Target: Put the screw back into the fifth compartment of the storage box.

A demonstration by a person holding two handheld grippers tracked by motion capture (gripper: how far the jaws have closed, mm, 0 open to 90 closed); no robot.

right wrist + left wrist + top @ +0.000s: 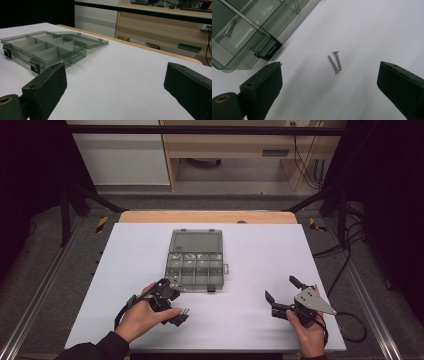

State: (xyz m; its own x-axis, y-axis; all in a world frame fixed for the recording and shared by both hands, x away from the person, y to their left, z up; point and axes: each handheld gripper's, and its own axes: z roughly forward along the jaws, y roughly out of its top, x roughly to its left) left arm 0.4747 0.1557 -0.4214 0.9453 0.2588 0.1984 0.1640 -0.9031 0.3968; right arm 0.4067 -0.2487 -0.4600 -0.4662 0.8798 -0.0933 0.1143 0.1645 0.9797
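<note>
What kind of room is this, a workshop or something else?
Probably a lab or recording bench, not a working shop: a white table stands inside a dark metal frame, cables trail across the floor, and a person holds a cabled gripper in each hand beside a clear compartment box.

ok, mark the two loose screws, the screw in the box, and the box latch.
loose screws (335, 62), left gripper view, where the two shanks lie side by side on the table.
screw in the box (228, 28), left gripper view, mid-shank, inside a compartment.
box latch (267, 49), left gripper view, face of the black clip.
</note>
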